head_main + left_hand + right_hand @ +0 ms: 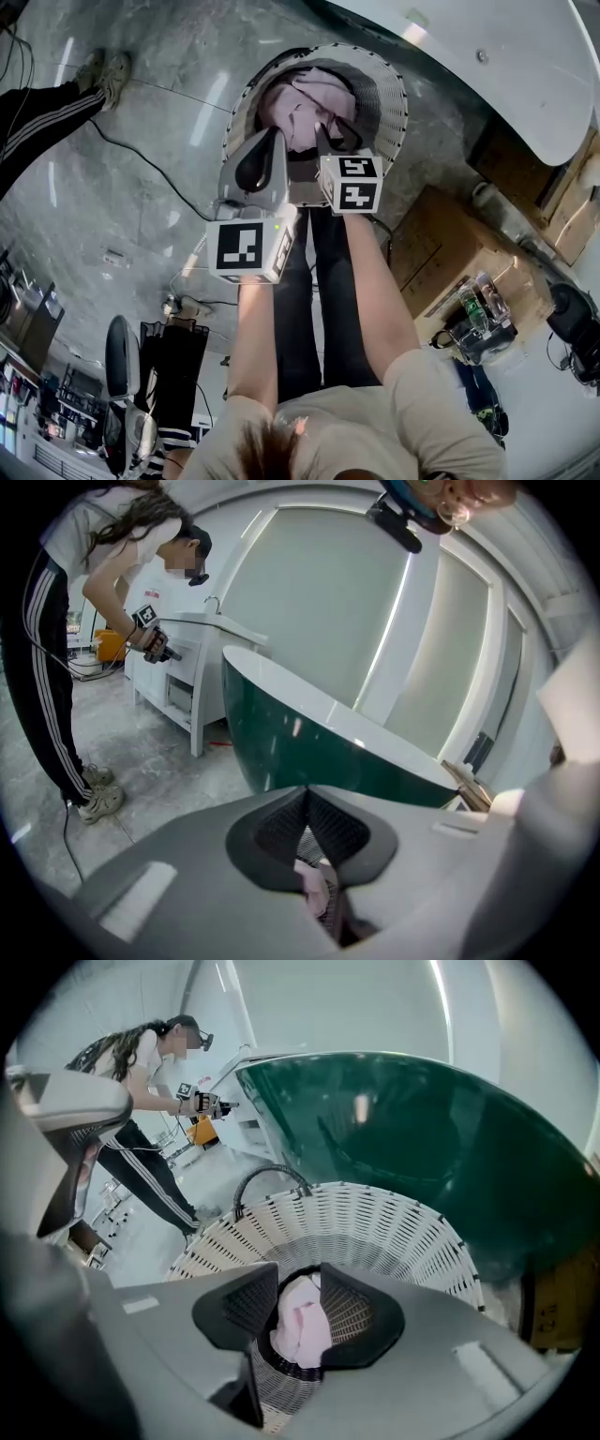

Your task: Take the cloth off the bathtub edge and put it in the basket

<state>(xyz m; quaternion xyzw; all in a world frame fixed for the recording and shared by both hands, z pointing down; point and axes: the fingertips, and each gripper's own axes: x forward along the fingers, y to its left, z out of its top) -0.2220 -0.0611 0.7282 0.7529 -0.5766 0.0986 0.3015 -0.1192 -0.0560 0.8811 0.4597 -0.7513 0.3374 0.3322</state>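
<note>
Grey marbled floor [141, 187] with a green, white-rimmed bathtub [422, 1147] at 2 o'clock of a white woven basket [389, 94]. The pale pink cloth [309, 108] lies crumpled inside the basket. The right gripper [300, 1277] holds its jaws spread above it, and the left gripper [307, 791] has its jaws pressed together.

The grey marbled floor [122, 187] carried a white woven basket [392, 103] at the far side. The bathtub [525, 66] stood just right of it. What looked like cardboard boxes [450, 248] sat nearer right, and a thin black cable [155, 164] trailed left.
</note>
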